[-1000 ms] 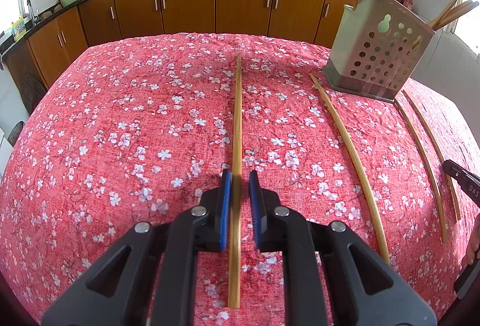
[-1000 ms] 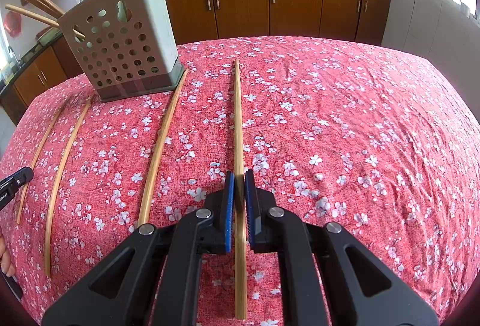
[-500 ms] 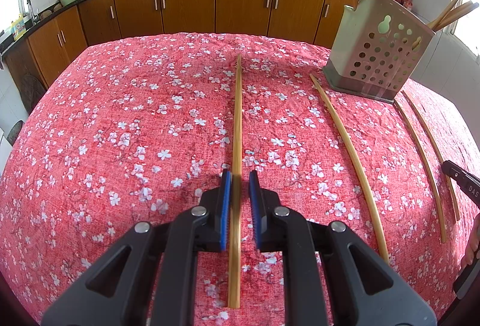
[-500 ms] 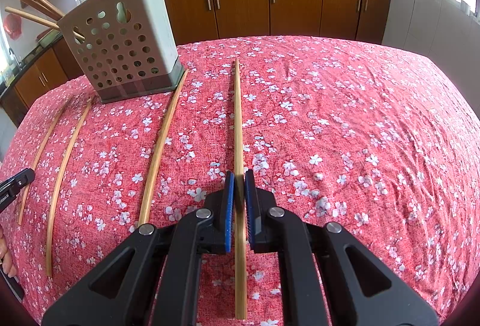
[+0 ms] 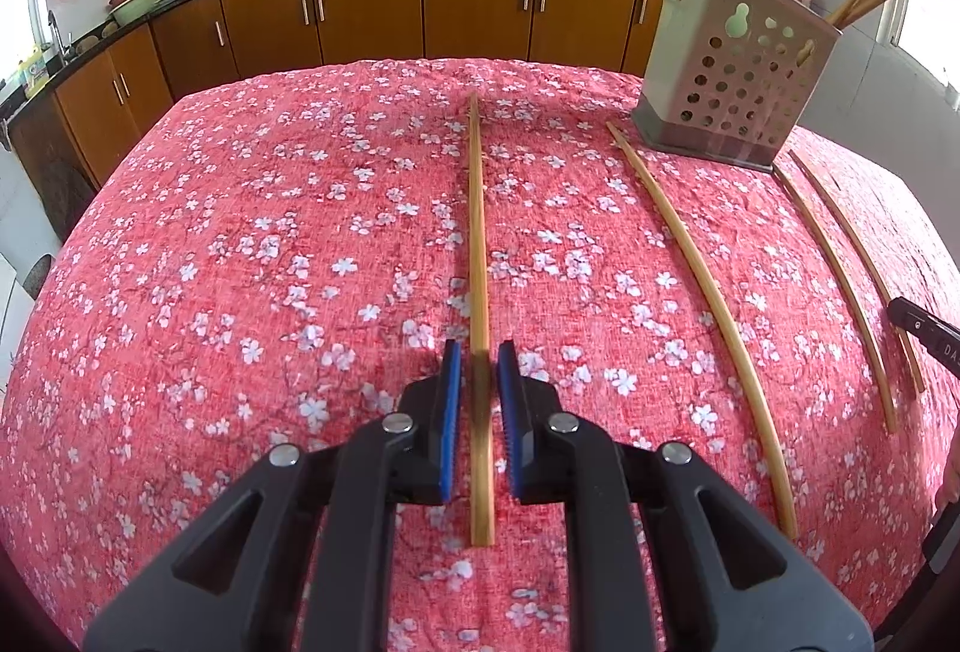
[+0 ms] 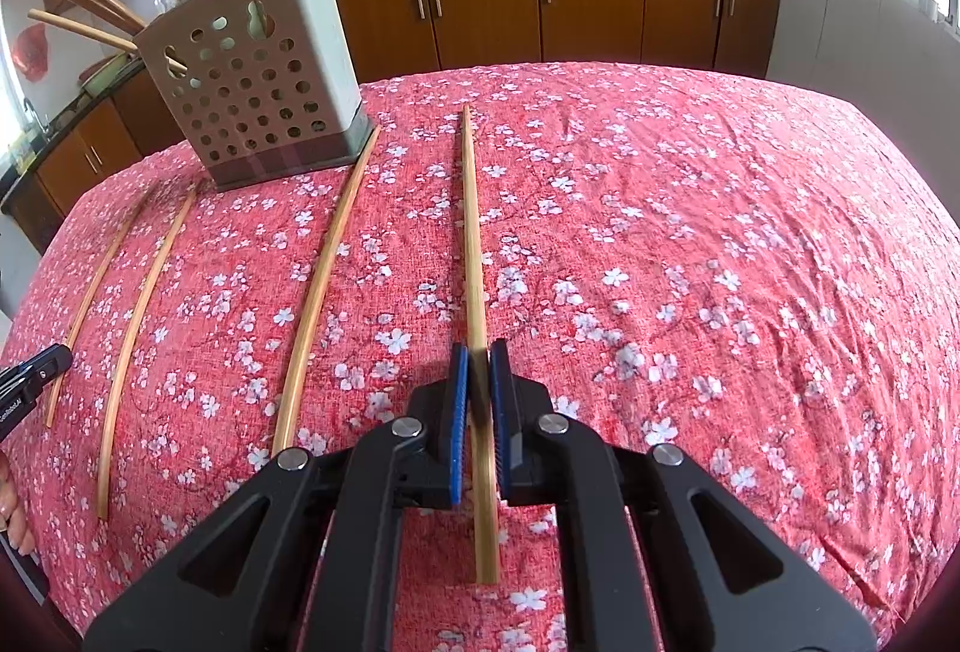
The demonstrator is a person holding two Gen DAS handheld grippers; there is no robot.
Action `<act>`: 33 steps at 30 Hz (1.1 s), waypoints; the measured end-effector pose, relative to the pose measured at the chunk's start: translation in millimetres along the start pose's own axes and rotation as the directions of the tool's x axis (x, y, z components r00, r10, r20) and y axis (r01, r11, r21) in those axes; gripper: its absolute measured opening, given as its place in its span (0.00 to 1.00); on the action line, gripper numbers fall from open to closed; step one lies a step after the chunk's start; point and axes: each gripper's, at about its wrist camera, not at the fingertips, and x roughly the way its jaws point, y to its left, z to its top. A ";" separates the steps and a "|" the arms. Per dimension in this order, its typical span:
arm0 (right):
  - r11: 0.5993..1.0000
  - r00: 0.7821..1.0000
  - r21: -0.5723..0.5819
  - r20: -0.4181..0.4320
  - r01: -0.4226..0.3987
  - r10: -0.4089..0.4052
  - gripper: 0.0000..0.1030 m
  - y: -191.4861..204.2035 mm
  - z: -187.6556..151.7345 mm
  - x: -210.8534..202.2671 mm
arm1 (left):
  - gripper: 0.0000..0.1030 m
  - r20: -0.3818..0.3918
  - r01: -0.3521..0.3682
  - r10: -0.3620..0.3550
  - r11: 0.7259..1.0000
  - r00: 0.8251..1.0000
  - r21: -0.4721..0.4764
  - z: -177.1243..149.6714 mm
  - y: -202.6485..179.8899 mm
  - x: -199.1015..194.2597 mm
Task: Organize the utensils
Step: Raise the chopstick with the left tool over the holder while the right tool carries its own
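Left gripper (image 5: 478, 373): jaws narrowly spread, straddling chopstick (image 5: 478, 256) lying on red floral tablecloth (image 5: 240, 262); contact not discernible. Right gripper (image 6: 479, 367): jaws pinching second chopstick (image 6: 474, 244) near its near end. Perforated holder (image 6: 258, 94) stands toward table's far edge, three loose chopsticks (image 6: 318, 286) beside it.

chopstick (image 5: 478, 394) blurred between pads | holder (image 5: 735, 91) contents seemingly cropped

Left tool (image 5: 478, 361) straddles a chopstick (image 5: 477, 238) lying on the floral tablecloth (image 5: 240, 262), pads slightly apart.
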 end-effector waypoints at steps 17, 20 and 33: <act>1.000 0.988 0.019 0.155 -0.017 0.014 0.08 -9.1 24.7 -52.4 | 0.08 0.145 0.026 -0.029 0.999 0.989 0.021 23.0 5.6 -49.6; 1.000 0.984 0.023 0.179 -0.021 0.016 0.08 -11.4 29.1 -61.3 | 0.08 0.177 0.033 -0.035 0.999 0.983 0.015 30.9 7.5 -59.7; 0.999 0.962 0.030 0.273 -0.032 0.023 0.07 -11.9 47.5 -81.0 | 0.08 0.257 0.039 -0.034 0.999 0.966 -0.013 45.3 9.7 -83.7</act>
